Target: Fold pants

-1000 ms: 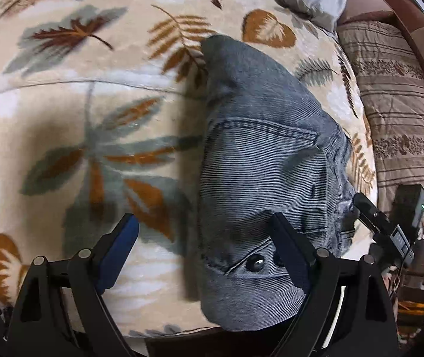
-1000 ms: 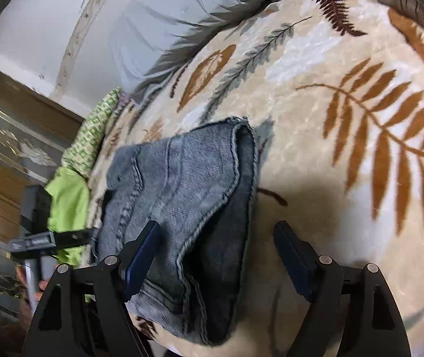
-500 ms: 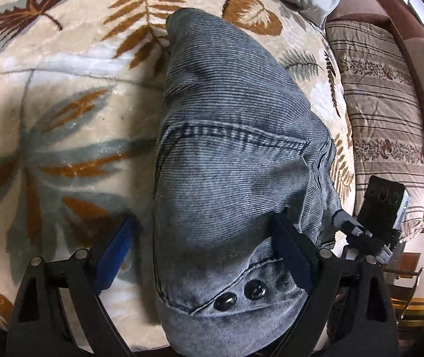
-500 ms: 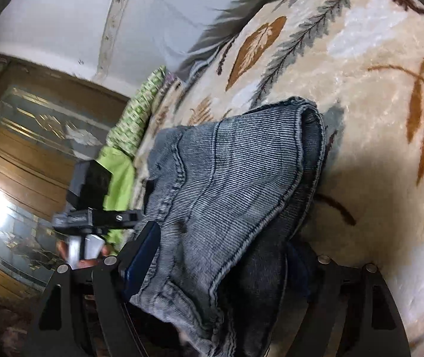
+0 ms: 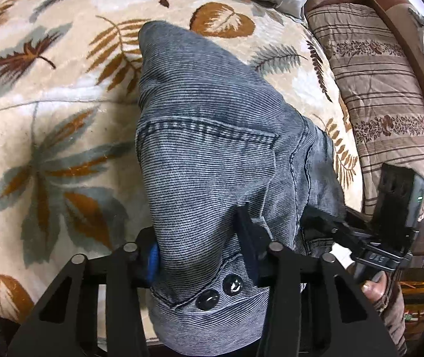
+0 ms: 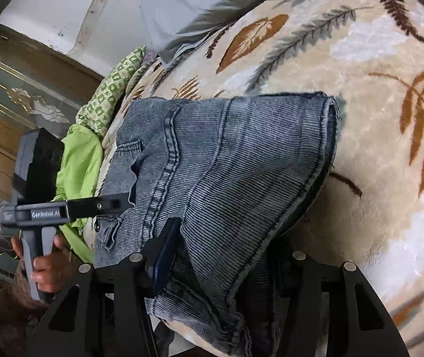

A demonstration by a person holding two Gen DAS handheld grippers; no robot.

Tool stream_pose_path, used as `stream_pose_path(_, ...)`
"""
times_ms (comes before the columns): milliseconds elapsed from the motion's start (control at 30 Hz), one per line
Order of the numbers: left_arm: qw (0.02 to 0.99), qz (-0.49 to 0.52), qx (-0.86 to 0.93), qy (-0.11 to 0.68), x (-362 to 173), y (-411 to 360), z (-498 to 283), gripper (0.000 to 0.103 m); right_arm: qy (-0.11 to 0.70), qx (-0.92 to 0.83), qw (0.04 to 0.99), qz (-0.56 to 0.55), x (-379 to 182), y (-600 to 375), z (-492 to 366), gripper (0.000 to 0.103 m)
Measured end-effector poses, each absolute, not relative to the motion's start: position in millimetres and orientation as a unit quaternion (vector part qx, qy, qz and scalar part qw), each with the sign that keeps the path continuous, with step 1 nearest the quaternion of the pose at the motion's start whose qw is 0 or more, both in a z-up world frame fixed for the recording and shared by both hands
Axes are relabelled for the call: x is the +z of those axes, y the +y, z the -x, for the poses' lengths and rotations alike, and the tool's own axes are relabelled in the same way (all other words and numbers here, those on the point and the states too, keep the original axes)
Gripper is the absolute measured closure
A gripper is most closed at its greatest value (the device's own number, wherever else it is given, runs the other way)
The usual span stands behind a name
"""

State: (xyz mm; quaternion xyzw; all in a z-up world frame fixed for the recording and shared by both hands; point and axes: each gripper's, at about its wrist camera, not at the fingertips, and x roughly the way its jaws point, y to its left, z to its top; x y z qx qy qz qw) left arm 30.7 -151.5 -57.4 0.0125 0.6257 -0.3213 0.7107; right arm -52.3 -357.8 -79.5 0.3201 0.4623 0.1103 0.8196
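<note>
Folded grey denim pants [image 5: 212,154] lie on the leaf-print blanket [image 5: 48,154] of a bed, near its edge. Left tool [image 5: 200,253], jaws just closing, pinches the waistband end by the two buttons [image 5: 221,293]. Right tool [image 6: 221,255], jaws also just closing, pinches the stacked hem end.

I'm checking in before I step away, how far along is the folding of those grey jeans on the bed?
Done: the grey ribbed denim pants already lie doubled into a short stack on the leaf-patterned blanket. In hand: the left gripper and right gripper have just been closing, jaws on the near edge at either end. Left: probably one more fold or carrying it off.
</note>
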Motion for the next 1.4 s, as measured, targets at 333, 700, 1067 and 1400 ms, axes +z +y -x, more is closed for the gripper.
stream_pose_path(333, 0.752, -0.018, -0.312, 0.580, -11.6, -117.1, -45.1, 0.066, 0.439, 0.148, 0.840, -0.282, -31.4, -316.9, 24.5, 0.050)
stream_pose_path(700, 0.802, -0.031, -0.291, 0.521, 31.3, -106.7, -97.7, 0.065, 0.388, 0.162, 0.875, -0.241, 21.5, -301.0, -44.6, 0.049)
stream_pose_path(1067, 0.807, -0.050, -0.258, 0.528, -5.5, -121.2, -156.7, 0.065, 0.424, 0.124, 0.867, -0.230, -6.1, -302.0, -114.8, 0.048)
stream_pose_path(1400, 0.796, -0.047, -0.230, 0.558, -54.5, -123.7, -177.5, 0.059, 0.463, 0.083, 0.860, -0.199, -50.0, -302.2, -136.5, 0.047)
